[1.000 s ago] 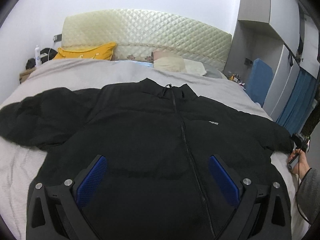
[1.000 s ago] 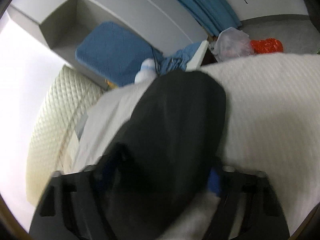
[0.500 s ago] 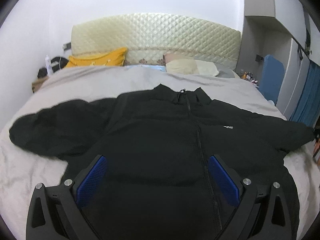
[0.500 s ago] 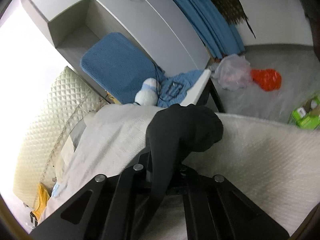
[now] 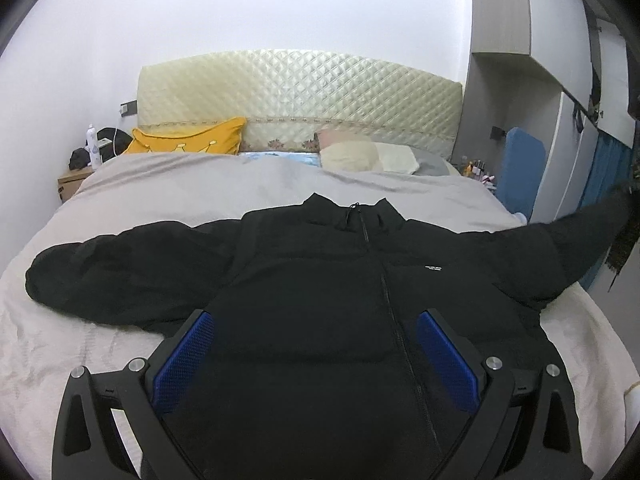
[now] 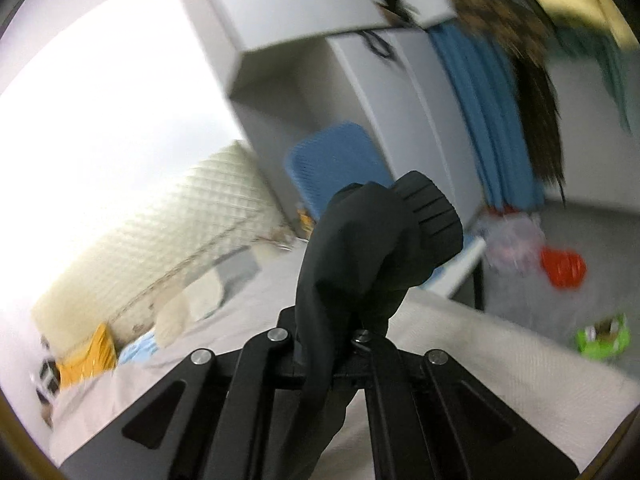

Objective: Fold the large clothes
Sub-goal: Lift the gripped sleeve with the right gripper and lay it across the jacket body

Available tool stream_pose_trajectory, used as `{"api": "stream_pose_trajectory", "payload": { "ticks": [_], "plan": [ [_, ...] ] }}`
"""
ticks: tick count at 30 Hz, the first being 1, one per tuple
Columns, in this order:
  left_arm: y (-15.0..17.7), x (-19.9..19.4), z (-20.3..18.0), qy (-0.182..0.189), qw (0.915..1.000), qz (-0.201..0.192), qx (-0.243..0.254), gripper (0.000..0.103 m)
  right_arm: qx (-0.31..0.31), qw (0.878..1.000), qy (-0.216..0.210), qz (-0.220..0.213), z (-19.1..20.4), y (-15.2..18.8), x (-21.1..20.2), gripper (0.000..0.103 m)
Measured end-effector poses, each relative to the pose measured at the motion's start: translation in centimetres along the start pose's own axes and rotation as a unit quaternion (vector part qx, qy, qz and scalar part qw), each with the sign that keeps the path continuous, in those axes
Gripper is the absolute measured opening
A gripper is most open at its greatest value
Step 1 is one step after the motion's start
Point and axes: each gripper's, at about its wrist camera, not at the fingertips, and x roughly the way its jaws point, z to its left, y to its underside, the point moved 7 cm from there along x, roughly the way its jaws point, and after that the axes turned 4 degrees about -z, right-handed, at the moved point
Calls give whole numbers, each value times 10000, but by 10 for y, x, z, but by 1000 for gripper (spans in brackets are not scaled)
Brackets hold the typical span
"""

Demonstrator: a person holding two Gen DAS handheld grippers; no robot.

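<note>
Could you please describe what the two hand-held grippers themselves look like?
The left hand-held gripper has a matte black frame with triangular cut-outs, silver round bolt heads, and two fingers faced with bright blue textured pads. The right hand-held gripper shows the same black frame and silver bolts; its pads are hidden. No cables show.

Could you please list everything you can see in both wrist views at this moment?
Jacket: one, black, spread front up on the bed, one sleeve lifted off it.
Sleeve cuff: one, black, ribbed, above the right gripper.
Bed cover: one, pale grey.
Headboard: one, cream, quilted.
Pillow: one, yellow, head of bed.
Pillows: two, cream, head of bed.
Chair back: one, blue, beside the bed.
Curtain: one, blue.
Bag: one, red, on the floor.
Left gripper: jaws open, blue pads, over the jacket.
Right gripper: jaws shut on the sleeve.
</note>
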Motion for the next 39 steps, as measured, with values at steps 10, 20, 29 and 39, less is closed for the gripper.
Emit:
{"api": "stream_pose_trajectory", "payload": {
  "ticks": [10, 20, 29, 39],
  "plan": [
    [17, -31, 20, 138, 9998, 22, 124, 103, -1118, 9872, -1095, -308, 197, 12, -77, 4],
    [5, -48, 61, 42, 9995, -296, -97, 103, -2194, 9415, -2556, 133, 387, 143, -127, 4],
    [2, -43, 107, -342, 9987, -251, -271, 103, -2504, 9048, -3318, 926, 459, 282, -130, 4],
    [14, -25, 107, -240, 9994, -23, -246, 103, -3060, 8664, -3334, 2110, 457, 449, -111, 4]
  ]
}}
